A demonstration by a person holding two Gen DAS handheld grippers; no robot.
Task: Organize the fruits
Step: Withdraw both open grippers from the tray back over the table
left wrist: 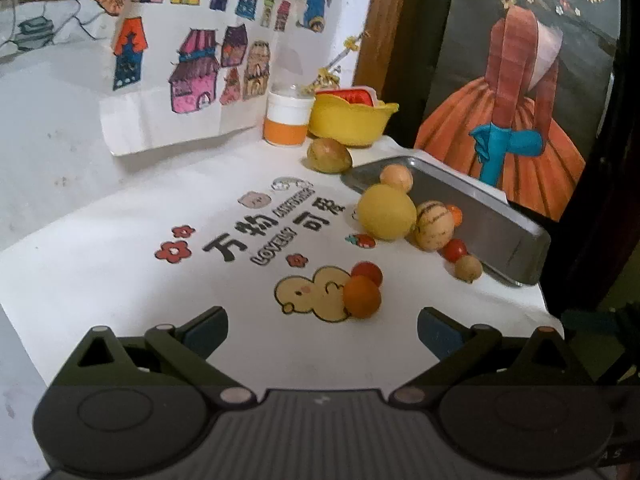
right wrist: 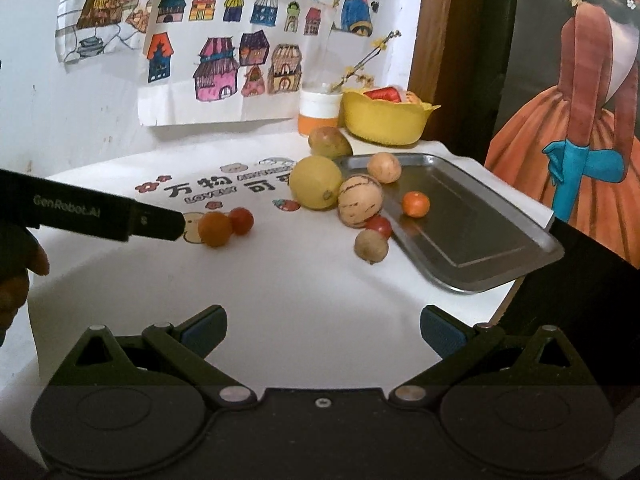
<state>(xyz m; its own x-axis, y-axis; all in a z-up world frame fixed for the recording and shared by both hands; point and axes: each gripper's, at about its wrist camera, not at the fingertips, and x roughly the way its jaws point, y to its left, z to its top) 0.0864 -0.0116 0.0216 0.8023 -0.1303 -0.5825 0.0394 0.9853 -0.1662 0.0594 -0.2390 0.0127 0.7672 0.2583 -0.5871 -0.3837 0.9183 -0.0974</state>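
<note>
Covering the worktop (right wrist: 280, 280), a white printed cloth carries a steel tray (right wrist: 480, 240) at right. Both tools, left (left wrist: 322, 330) and right (right wrist: 323, 330), hover empty, jaws apart. Yellow bowl (right wrist: 384, 124) sits at the back, mango (right wrist: 330, 142) before it. Lemon (right wrist: 316, 182) and striped melon (right wrist: 360, 200) touch beside the tray's edge. On the tray: a tan fruit (right wrist: 384, 167) and a small orange (right wrist: 416, 203). An orange fruit (right wrist: 215, 229) touches a tomato (right wrist: 241, 221) mid-cloth.

A lived-in family home is showing here: children's coloured house drawings (right wrist: 224, 60) are hanging on the white wall, a cartoon-printed cloth (left wrist: 160, 272) is covering the table, and a painted dress picture (right wrist: 580, 120) is leaning nearby.
</note>
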